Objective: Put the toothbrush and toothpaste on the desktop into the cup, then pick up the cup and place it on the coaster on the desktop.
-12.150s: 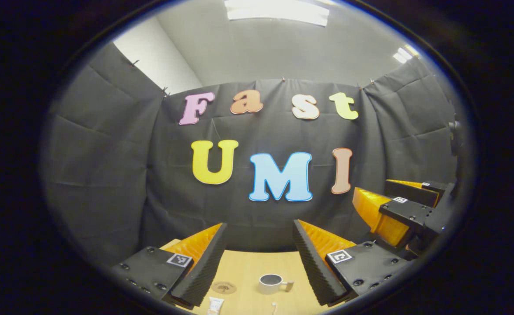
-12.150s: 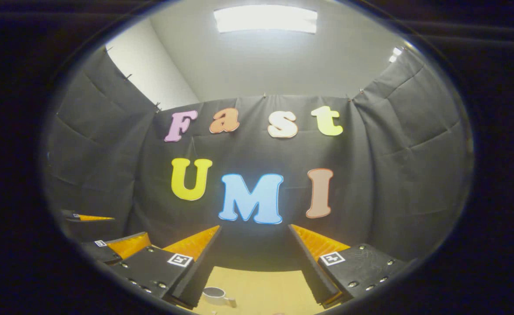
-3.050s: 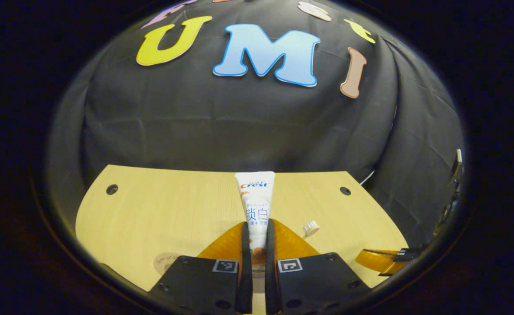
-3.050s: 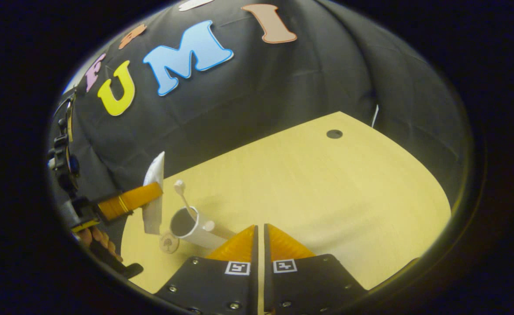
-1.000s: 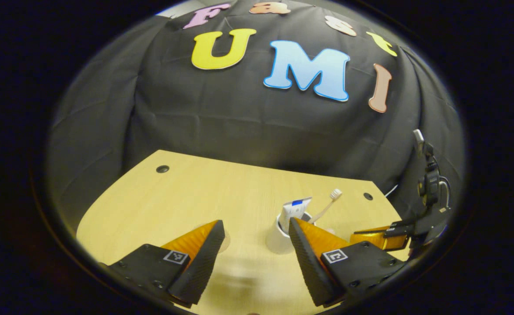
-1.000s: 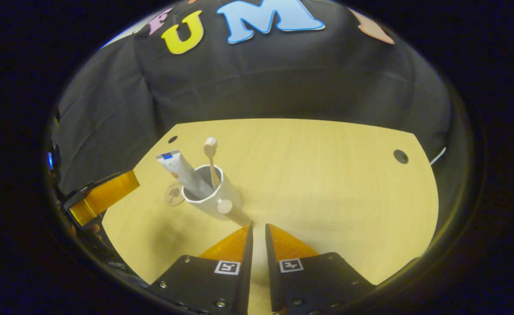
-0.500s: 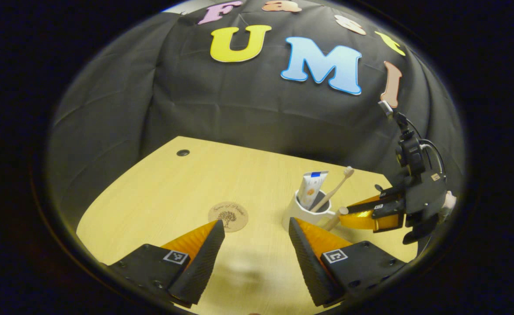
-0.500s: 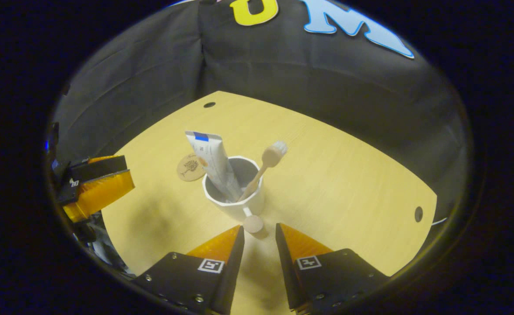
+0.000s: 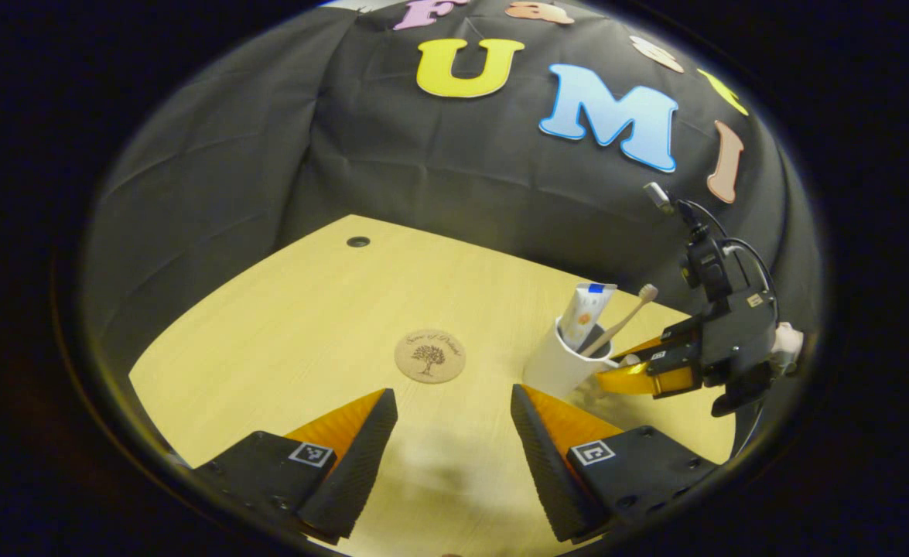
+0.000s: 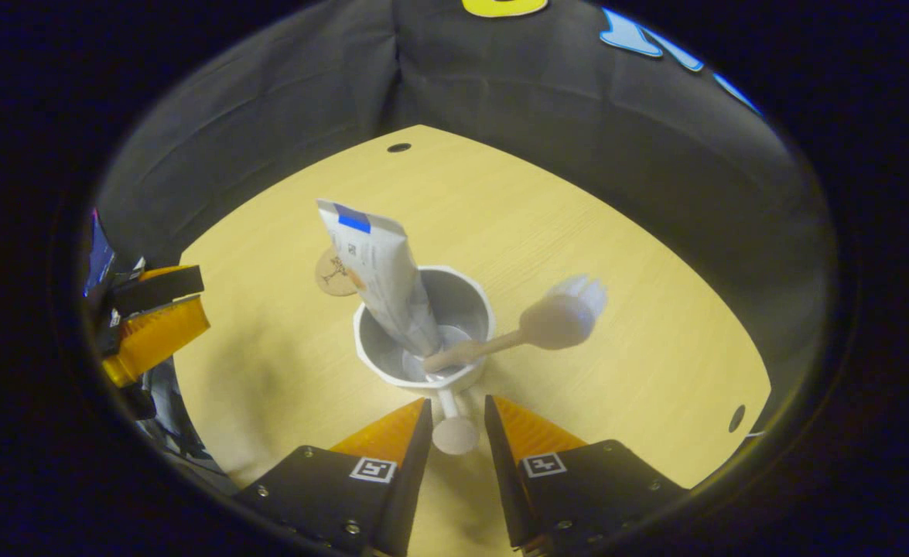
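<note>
Our right tongs [image 10: 458, 422] have closed in on the mug [image 10: 423, 340]; its knob handle [image 10: 454, 433] now sits between slightly parted pads, contact unclear. Toothpaste tube [image 10: 381, 271] and toothbrush [image 10: 531, 329] stand inside. Left tongs [image 9: 454, 418] have withdrawn, spread wide. Coaster [image 9: 429, 356] lies at the mug's 9 o'clock on the worktop [image 9: 307, 309]; lift comes next.

Pale wood-grain surface [image 9: 284, 325], rounded at the corners, backed by black cloth wall [image 9: 392, 162] hanging in creases along the far edge. Small dark round hole [image 9: 358, 241] near the far left corner, seen again in the right gripper view [image 10: 398, 147]. Second hole [image 10: 735, 418] close to the right edge. Soft shadows over the near edge. Thin black cables [image 9: 744, 251] looped against the cloth on the right.
</note>
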